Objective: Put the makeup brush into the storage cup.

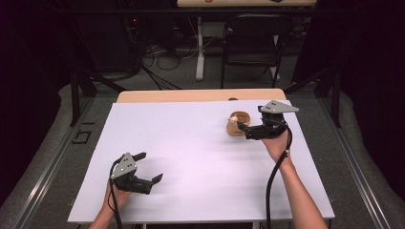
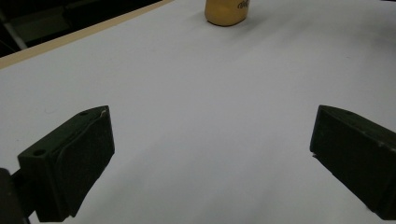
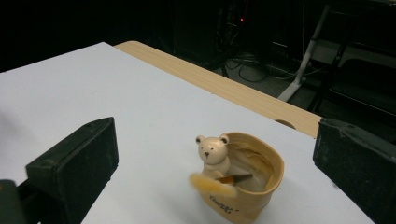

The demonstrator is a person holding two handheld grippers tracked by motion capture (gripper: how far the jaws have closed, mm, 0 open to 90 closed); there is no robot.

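The cup [image 1: 237,125], a small tan holder with a bear [image 3: 213,151] figure perched at its rim, stands on the white sheet toward the far right of the table [image 1: 200,95], and the right gripper [image 1: 244,128] sits just beside it with its fingers [image 3: 74,163] spread wide, gripping nothing. In the right gripper view the cup lies between the 2 fingers but nearer the bottom of the frame, so the main risk is judged to be a lopsided close: if 1 finger meets the wall first, the light cup would likely slide or tip on the smooth sheet. The wall looks thin and slightly wavy at the rim, so a hard squeeze could dent it or pinch the bear. A blurred yellowish piece hangs off the front of the cup below the bear; what it is cannot be told, but a finger catching it might drag the cup over. The cup also stands fairly near the far edge of the sheet, so a push away from the person could send it toward the bare wood strip. The left gripper [image 1: 149,167] rests well apart at the near left, fingers [image 2: 70,163] open and empty. Dark cursive lettering runs low on the cup's front, too small and blurred to read; no other brand or label is legible.
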